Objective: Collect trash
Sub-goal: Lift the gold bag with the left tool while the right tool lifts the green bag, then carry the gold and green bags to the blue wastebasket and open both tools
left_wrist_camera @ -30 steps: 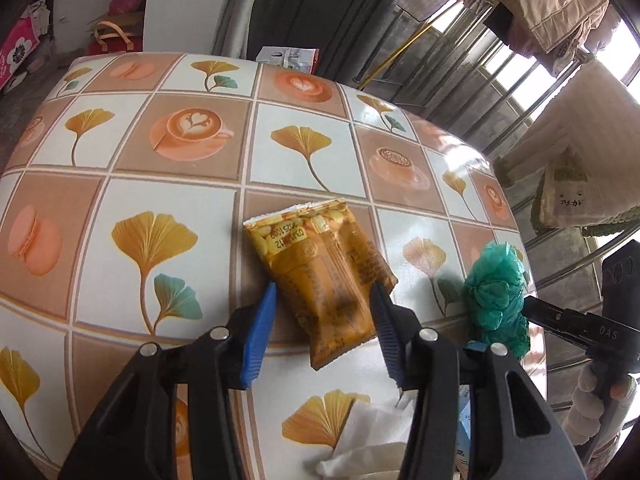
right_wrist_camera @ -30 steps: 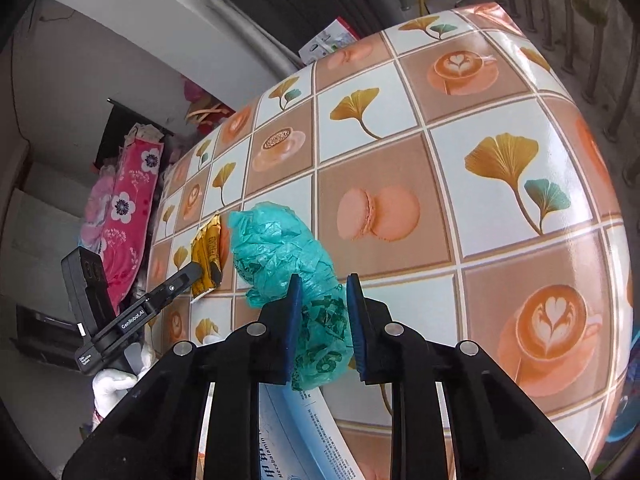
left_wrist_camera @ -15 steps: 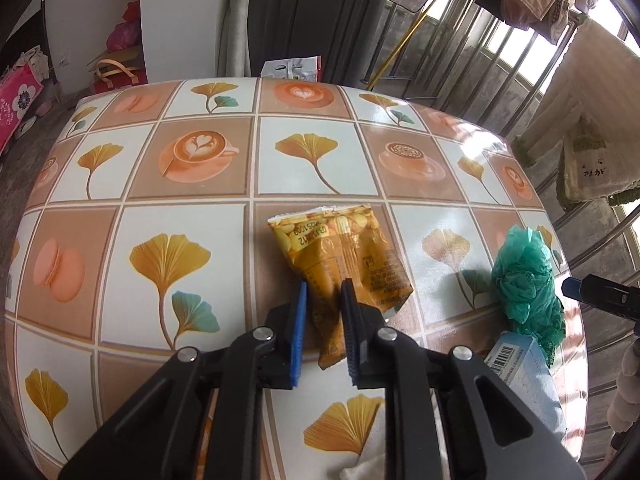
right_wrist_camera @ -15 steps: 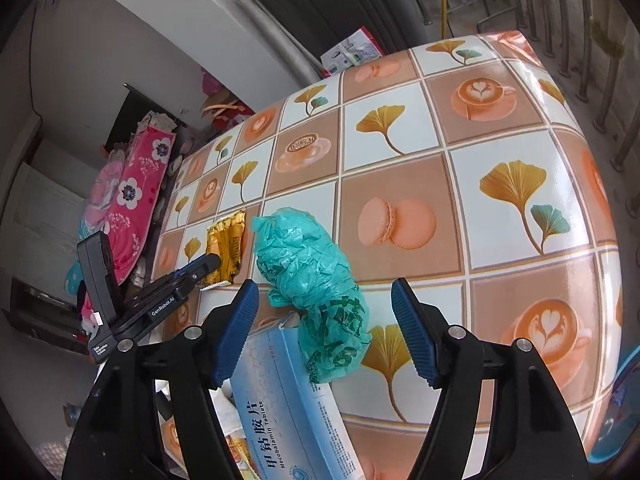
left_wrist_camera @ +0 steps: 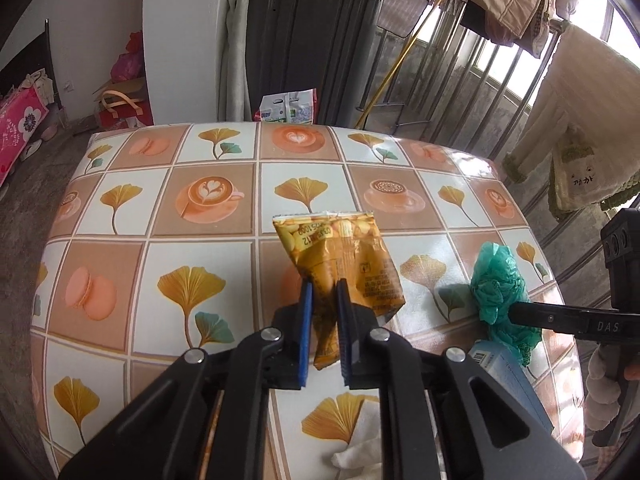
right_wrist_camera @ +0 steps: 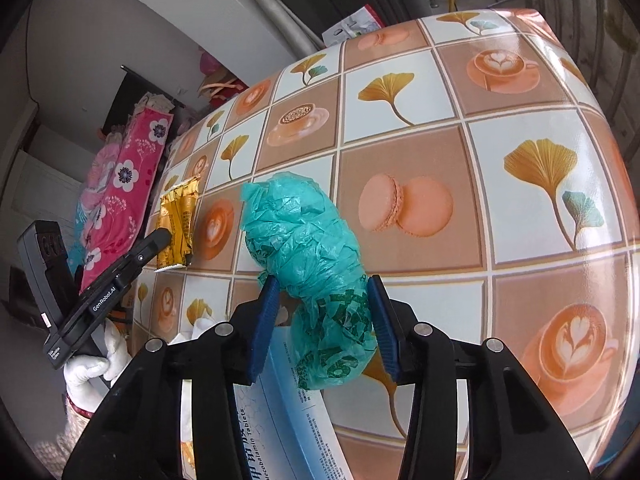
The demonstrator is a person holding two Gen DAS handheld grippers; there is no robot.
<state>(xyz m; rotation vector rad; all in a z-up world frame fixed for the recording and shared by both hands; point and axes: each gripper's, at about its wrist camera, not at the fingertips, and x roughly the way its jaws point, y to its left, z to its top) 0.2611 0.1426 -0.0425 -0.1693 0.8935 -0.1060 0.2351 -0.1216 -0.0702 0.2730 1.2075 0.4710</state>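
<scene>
Left wrist view: my left gripper (left_wrist_camera: 325, 322) has its blue pads pinched onto the lower end of the yellow snack wrapper (left_wrist_camera: 340, 260), which stands up from the table (left_wrist_camera: 120, 216) with its sealed edge pointing away from me. Off to the right lies the crumpled green plastic bag (left_wrist_camera: 500, 284), with one black finger of my right gripper (left_wrist_camera: 560, 318) reaching in beside it; from here I cannot tell how that gripper's jaws stand. A white tissue (left_wrist_camera: 356, 448) and the corner of a blue medicine box (left_wrist_camera: 508, 372) sit near the table's near edge.

The right wrist view settles it: my right gripper (right_wrist_camera: 324, 320) has its jaws apart, flanking the near end of the green plastic bag (right_wrist_camera: 308, 256), and I cannot tell whether the pads touch it. The bag rests partly over the blue medicine box (right_wrist_camera: 288, 420), whose printed lettering shows only here. Farther left, the yellow snack wrapper (right_wrist_camera: 180, 220) appears side-on, with my left gripper (right_wrist_camera: 160, 238) and a white-gloved hand (right_wrist_camera: 90, 372) holding its handle.
</scene>
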